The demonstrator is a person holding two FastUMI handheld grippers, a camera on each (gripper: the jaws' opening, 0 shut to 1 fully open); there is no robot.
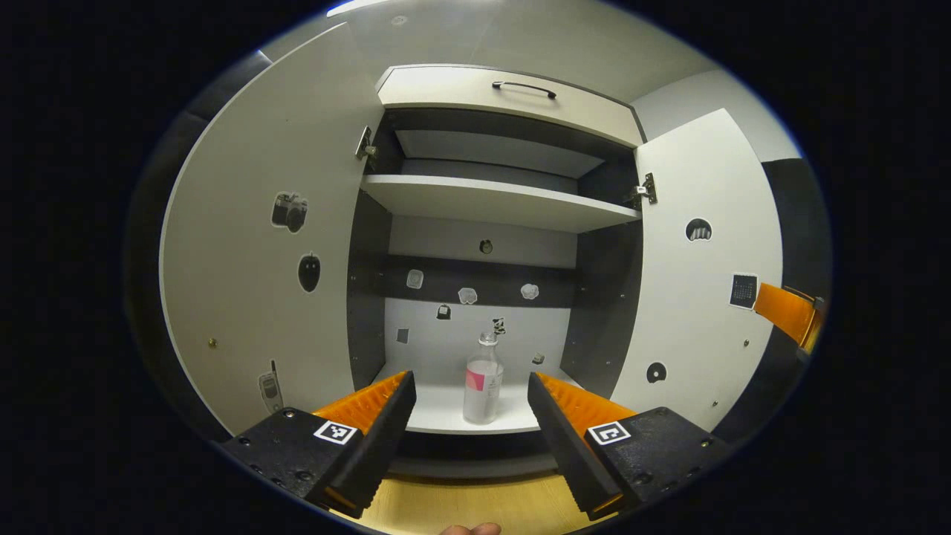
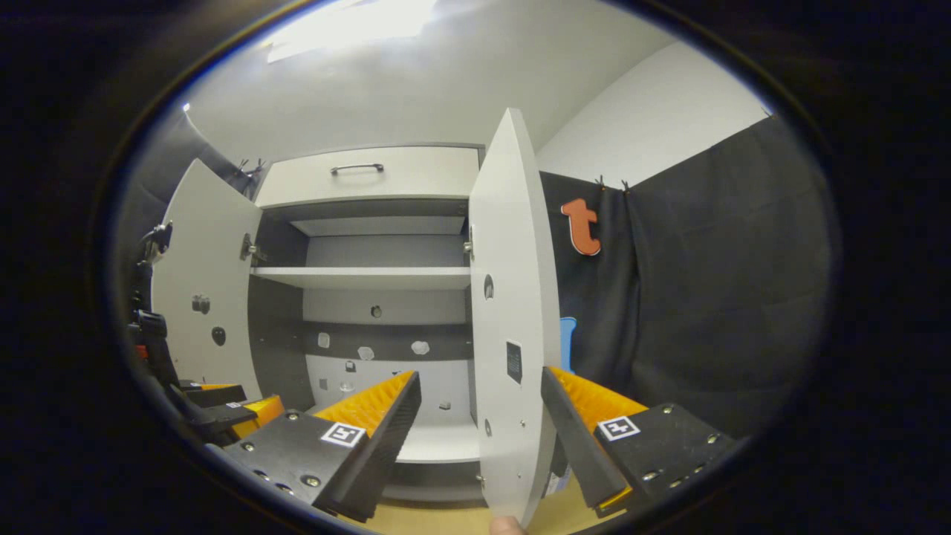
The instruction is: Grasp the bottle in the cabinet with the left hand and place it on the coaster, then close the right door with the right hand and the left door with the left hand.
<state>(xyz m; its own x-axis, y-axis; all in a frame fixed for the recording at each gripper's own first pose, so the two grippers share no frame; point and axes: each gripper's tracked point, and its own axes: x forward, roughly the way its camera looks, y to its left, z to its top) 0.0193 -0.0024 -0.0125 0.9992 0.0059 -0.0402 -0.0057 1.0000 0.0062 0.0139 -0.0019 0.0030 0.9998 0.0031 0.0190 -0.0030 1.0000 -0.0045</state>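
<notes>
A clear bottle (image 1: 483, 380) with a pink label stands upright on the cabinet's lower shelf (image 1: 446, 412), near its front edge. My left gripper (image 1: 469, 380) is open in front of the cabinet, its fingers framing the bottle from some way off without touching it. Both doors hang open: the left door (image 1: 260, 260) and the right door (image 1: 702, 275). In the right gripper view the right door (image 2: 513, 297) is seen edge-on, and my right gripper (image 2: 479, 377) is open with the door's edge between its fingers, neither pressing on it. The left gripper (image 2: 223, 409) shows low at the left there.
An upper shelf (image 1: 490, 200) and a drawer front with a dark handle (image 1: 524, 88) sit above. A wooden surface (image 1: 475, 505) lies below the cabinet. Small stickers dot the doors and back wall. Part of the right gripper (image 1: 791, 312) shows past the right door's edge.
</notes>
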